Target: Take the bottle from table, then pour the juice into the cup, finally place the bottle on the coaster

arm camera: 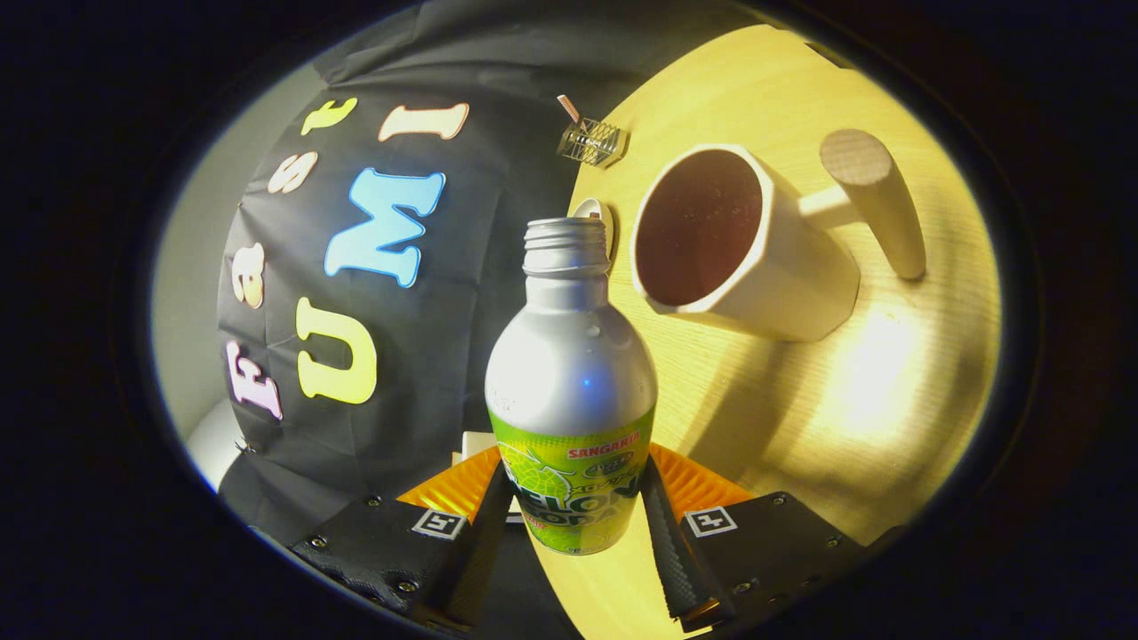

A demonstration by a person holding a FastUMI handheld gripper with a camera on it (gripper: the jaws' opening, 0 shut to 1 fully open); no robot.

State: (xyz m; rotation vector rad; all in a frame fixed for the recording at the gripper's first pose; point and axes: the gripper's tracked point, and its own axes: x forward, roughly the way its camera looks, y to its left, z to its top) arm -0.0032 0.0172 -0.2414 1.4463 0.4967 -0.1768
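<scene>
Now the gripper holds the silver aluminium bottle with the green label clamped between its 2 fingers, open neck pointing away from them, with the white mug with a wooden handle just beyond, offset to the neck's right.

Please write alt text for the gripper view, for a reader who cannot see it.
The gripper is shut on an open silver bottle with a green label, tilted toward a white cup with a wooden handle. The cup, dark inside, stands beyond the fingers on a light wooden table.
</scene>
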